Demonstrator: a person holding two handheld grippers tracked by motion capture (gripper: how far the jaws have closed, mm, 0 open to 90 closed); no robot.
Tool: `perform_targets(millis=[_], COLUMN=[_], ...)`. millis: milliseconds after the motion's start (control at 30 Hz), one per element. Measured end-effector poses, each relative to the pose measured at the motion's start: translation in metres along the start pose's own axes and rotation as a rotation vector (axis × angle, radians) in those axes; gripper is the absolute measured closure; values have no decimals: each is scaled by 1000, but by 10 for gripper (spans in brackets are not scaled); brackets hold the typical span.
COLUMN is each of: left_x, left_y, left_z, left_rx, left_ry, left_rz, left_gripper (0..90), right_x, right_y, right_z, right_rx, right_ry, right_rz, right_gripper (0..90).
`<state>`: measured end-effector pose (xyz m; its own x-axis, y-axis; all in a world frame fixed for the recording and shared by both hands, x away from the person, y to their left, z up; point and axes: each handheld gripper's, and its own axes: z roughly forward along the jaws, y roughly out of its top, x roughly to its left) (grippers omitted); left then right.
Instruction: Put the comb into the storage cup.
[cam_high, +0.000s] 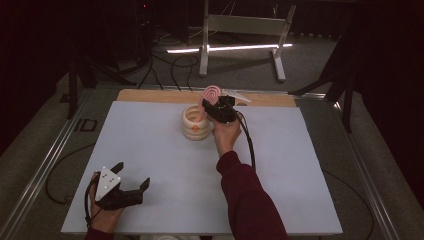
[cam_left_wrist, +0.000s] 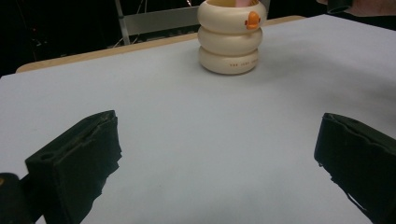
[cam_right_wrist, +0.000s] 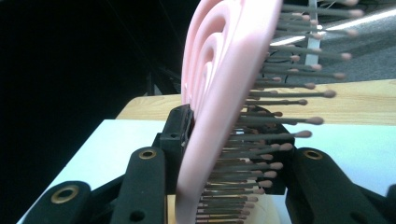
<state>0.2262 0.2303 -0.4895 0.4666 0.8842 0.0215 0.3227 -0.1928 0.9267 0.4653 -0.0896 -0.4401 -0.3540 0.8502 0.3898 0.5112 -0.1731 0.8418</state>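
High view puts the right gripper (cam_high: 214, 106) at the far middle of the table (cam_high: 150, 150), its jaws closed on a pink hairbrush (cam_high: 212, 95). The brush head stands above the jaws, and its handle runs down and to the left into the mouth of a cream ringed holder (cam_high: 196, 123), which sits just below and left of that gripper, touching or nearly touching the hand behind it. So the long axis of the hairbrush is close to upright, tilted a little, with the handle end lowest and already inside or at the rim of the holder; how deep it sits I cannot tell.

Right gripper view shows the grip closely: the pads press the flat pink back on one side and the bristle side on the other, low on the head, with the cream rim of the holder directly beneath.

Left gripper (cam_high: 131, 192) rests at the near left corner of the table, jaws spread wide with nothing between them. From it the holder lies straight ahead and well apart, its small orange duck figure (cam_left_wrist: 252, 19) facing that way.

The right hand is much the nearer. What matters next, as I judge it, is the straight drop below the right jaws.
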Motion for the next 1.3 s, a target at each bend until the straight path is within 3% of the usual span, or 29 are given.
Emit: perform_targets(millis=[633,800,1000,1033,1133,1300], left_x=[-1,-1,0,-1,-1,-1], left_y=[0,0,0,-1,-1,-1], left_z=[1,1,1,2,2,2], left_rx=[6,6,6,6,6,6], left_ry=[-3,-4,-4,-4,-6,-5], left_rz=[6,5,5,4,5,4], left_gripper=[12,12,12,12,11,12], right_x=[-3,-2,-2,-2,-2,-5], right_y=[0,-2,-3,-3,-2,0], right_z=[-3,-3,-3,-3,-4,-7], right_rx=[28,35,40,52,69,85], right_ry=[-42,-67,-62,-75,-70,-85], right_rz=[-43,-91,-123,-149,-174,-162], right_gripper=[586,558,515,463,417,285])
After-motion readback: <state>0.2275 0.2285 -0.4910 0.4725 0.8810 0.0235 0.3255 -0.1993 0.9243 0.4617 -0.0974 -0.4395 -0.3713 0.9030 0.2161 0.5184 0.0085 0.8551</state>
